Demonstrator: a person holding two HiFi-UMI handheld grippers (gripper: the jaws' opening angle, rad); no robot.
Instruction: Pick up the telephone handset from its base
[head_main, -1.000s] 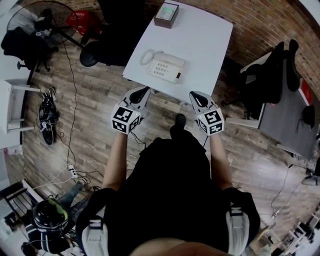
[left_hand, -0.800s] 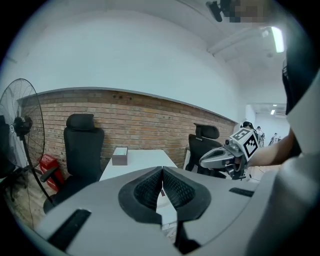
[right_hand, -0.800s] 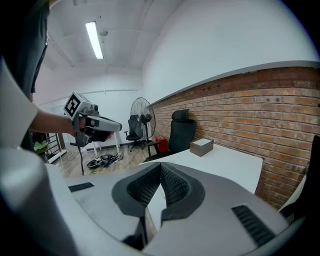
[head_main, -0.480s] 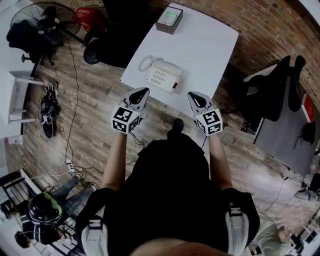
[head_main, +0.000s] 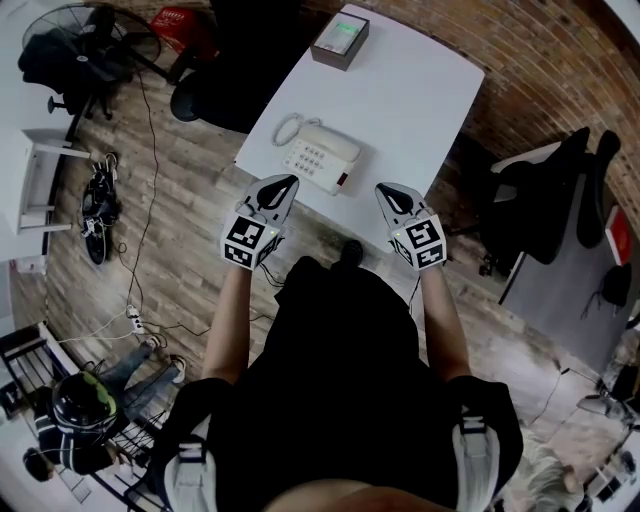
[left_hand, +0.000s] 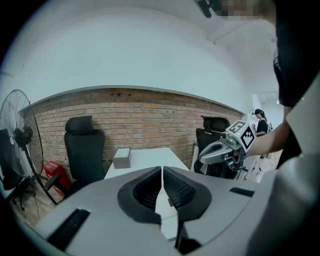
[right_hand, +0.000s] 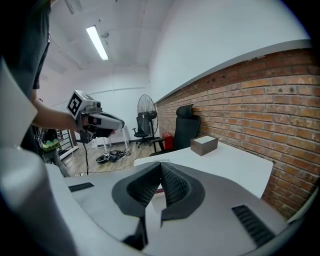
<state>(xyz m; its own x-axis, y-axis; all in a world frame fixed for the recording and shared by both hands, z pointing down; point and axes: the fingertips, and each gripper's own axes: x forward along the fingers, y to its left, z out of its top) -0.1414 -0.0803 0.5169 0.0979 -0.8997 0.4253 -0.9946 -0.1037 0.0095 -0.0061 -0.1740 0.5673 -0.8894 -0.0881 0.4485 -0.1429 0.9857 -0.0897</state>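
The telephone (head_main: 320, 155) is off-white, the table (head_main: 420, 90) white, the brick wall (head_main: 540, 60) red-brown. The left gripper (head_main: 283, 182) and right gripper (head_main: 384, 190) are grey and black with black-and-white square markers. The box (head_main: 340, 38) is dark with a green top.

Phone (head_main: 322, 157) on table (head_main: 415, 90) nr front edge, box (head_main: 340, 38) at far end, chair (head_main: 212, 98) to table's left.

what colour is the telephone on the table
The telephone is off-white; the head view shows it best.
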